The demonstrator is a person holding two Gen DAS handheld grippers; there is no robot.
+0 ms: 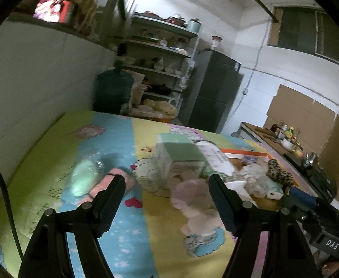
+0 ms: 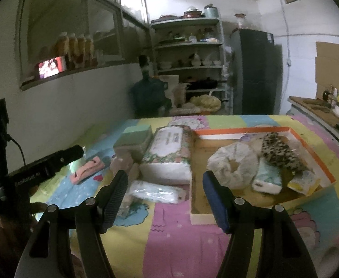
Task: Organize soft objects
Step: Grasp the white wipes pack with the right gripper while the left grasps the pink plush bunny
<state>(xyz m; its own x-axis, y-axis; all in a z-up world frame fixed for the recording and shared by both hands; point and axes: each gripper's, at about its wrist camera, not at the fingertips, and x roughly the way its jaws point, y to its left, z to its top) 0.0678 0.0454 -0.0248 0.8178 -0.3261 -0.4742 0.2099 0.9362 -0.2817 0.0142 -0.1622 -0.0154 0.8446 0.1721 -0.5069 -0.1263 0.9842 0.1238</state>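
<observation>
Soft things lie on a colourful bedsheet [image 2: 169, 231]. An orange-rimmed cardboard tray [image 2: 313, 153] holds a white fluffy ring [image 2: 233, 162], a leopard-print cloth [image 2: 280, 150] and small tissue packs [image 2: 267, 178]. Left of the tray lie a large tissue pack [image 2: 169, 153], a green sponge block [image 2: 134, 139], a small wrapped pack [image 2: 157, 191] and a pink item [image 2: 88, 169]. My right gripper [image 2: 163, 180] is open and empty above the sheet near the small pack. My left gripper [image 1: 167, 185] is open and empty just before a pale pink soft item [image 1: 192, 199]. A green glowing object [image 1: 83, 178] lies left.
A white wall [image 1: 30, 92] borders the bed on the left. Behind stand a shelf rack [image 2: 190, 64] of dishes, a water jug [image 2: 149, 95] and a dark fridge [image 2: 255, 69]. A counter [image 2: 320, 108] with bottles is at the right. The other gripper's body [image 2: 46, 169] is at left.
</observation>
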